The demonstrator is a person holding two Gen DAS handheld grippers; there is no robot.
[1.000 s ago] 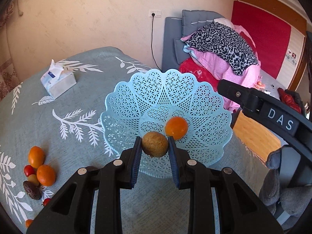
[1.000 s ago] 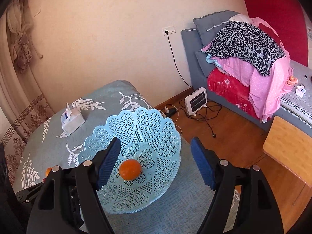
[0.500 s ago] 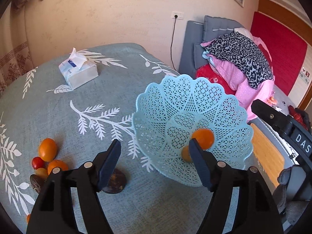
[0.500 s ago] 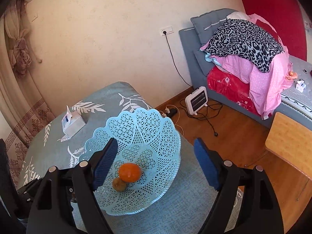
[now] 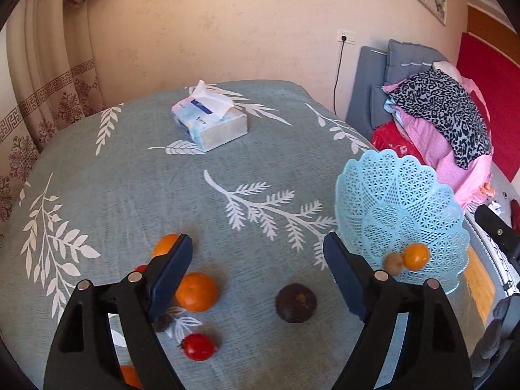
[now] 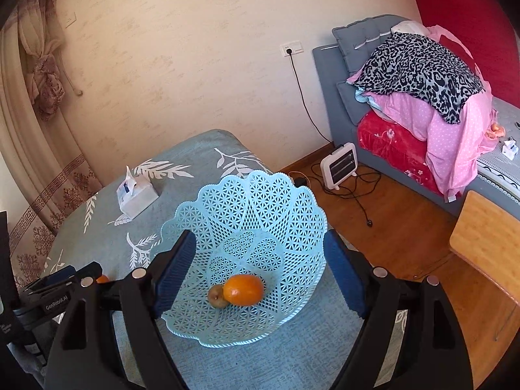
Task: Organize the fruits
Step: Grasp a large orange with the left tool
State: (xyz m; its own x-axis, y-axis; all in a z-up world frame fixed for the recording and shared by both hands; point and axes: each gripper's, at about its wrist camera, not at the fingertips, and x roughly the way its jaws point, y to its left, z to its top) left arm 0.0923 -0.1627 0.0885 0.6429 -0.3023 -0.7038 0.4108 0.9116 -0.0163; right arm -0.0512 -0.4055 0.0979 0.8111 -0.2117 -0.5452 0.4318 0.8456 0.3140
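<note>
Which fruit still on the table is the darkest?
The dark brown-purple round fruit lying alone nearest the blue basket; the others are orange or red.

Perforated plastic basket (matt); woven tablecloth.

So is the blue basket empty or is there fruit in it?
Not empty. The blue basket holds two fruits: an orange and a small brown fruit touching it at the bottom. More fruit lies outside on the table.

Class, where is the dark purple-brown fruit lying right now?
In the left wrist view, the dark fruit lies on the tablecloth, between an orange and the blue basket.
</note>
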